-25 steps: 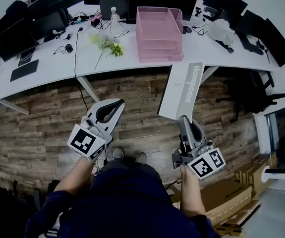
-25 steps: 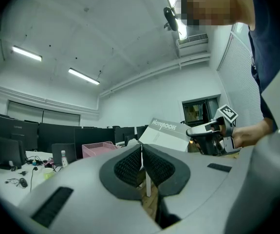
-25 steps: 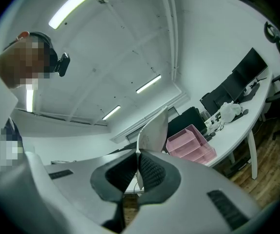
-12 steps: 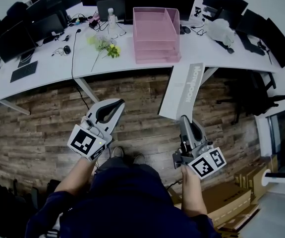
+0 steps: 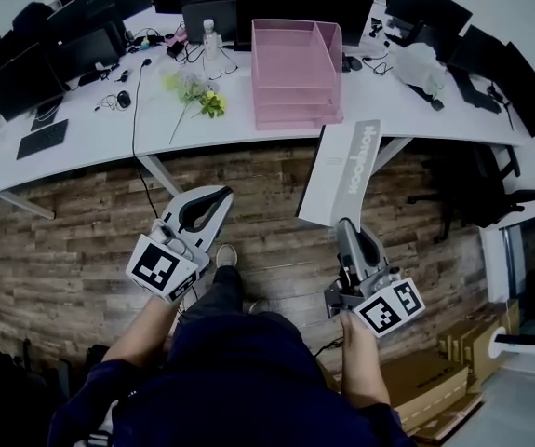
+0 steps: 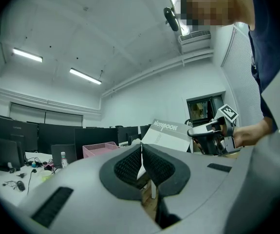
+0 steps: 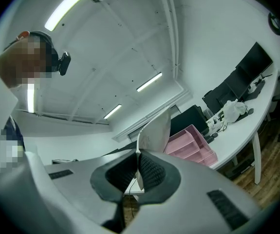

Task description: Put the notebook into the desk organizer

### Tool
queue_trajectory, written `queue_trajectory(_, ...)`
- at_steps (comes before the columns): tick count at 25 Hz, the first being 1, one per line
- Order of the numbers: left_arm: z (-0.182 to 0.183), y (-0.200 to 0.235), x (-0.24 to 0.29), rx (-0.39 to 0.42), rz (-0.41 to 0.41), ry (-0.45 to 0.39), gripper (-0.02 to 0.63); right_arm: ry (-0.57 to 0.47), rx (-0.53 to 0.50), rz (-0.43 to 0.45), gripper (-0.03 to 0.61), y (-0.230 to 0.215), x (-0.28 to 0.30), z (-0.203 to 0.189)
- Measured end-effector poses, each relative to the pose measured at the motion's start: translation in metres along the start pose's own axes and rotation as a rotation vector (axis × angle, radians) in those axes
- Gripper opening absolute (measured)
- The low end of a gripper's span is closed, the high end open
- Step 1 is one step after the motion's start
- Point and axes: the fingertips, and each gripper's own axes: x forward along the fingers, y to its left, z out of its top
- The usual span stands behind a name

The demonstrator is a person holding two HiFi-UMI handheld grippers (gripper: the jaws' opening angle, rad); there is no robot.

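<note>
A pink tiered desk organizer (image 5: 295, 68) stands on the white desk (image 5: 155, 124); it also shows in the left gripper view (image 6: 98, 150) and the right gripper view (image 7: 191, 143). My right gripper (image 5: 345, 225) is shut on the bottom edge of a grey notebook (image 5: 343, 170), which is held upright over the wooden floor, short of the desk edge. In the right gripper view the notebook (image 7: 155, 129) rises from between the closed pads. My left gripper (image 5: 215, 194) hangs to the left, shut and empty. From it I see the notebook (image 6: 166, 132) off to the right.
Monitors (image 5: 81, 35), a keyboard (image 5: 42, 139), a clear bottle (image 5: 212, 35), flowers (image 5: 202, 96) and cables sit on the desk. A black chair (image 5: 472, 189) stands at the right and cardboard boxes (image 5: 434, 380) lie at the lower right. Desk legs (image 5: 165, 170) reach the floor.
The person's foot has stepped forward between the grippers. Both grippers hold about the same pose, the notebook still gripped in the right one.
</note>
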Motion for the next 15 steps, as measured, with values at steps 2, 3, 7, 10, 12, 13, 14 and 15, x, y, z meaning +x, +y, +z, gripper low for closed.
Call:
queue_trajectory(2,-0.003,0.011,0.008,-0.004,-0.004,0.0,0.034,0.0,-0.001,-0.005,0.009,-0.006,0.012,0.0)
queue_trajectory(3,-0.005,0.018,0.012,-0.006,-0.006,-0.002,0.034,0.0,-0.001,-0.009,0.009,-0.009,0.018,0.0)
queue_trajectory(7,-0.008,0.05,0.03,-0.016,-0.015,-0.003,0.034,0.002,-0.001,-0.028,0.009,-0.021,0.049,0.001)
queue_trajectory(10,-0.011,0.08,0.044,-0.026,-0.023,-0.005,0.034,0.009,0.0,-0.043,0.009,-0.03,0.08,0.001)
queue_trajectory(12,-0.016,0.101,0.052,-0.034,-0.028,-0.003,0.034,0.014,0.001,-0.049,0.009,-0.035,0.103,-0.002)
queue_trajectory(13,-0.018,0.112,0.056,-0.039,-0.029,-0.002,0.034,0.018,0.002,-0.051,0.009,-0.037,0.114,-0.003)
queue_trajectory(14,-0.021,0.123,0.06,-0.044,-0.031,0.001,0.034,0.024,0.003,-0.054,0.009,-0.038,0.126,-0.005)
queue_trajectory(15,-0.024,0.133,0.063,-0.05,-0.032,0.003,0.034,0.03,0.005,-0.057,0.009,-0.04,0.138,-0.007)
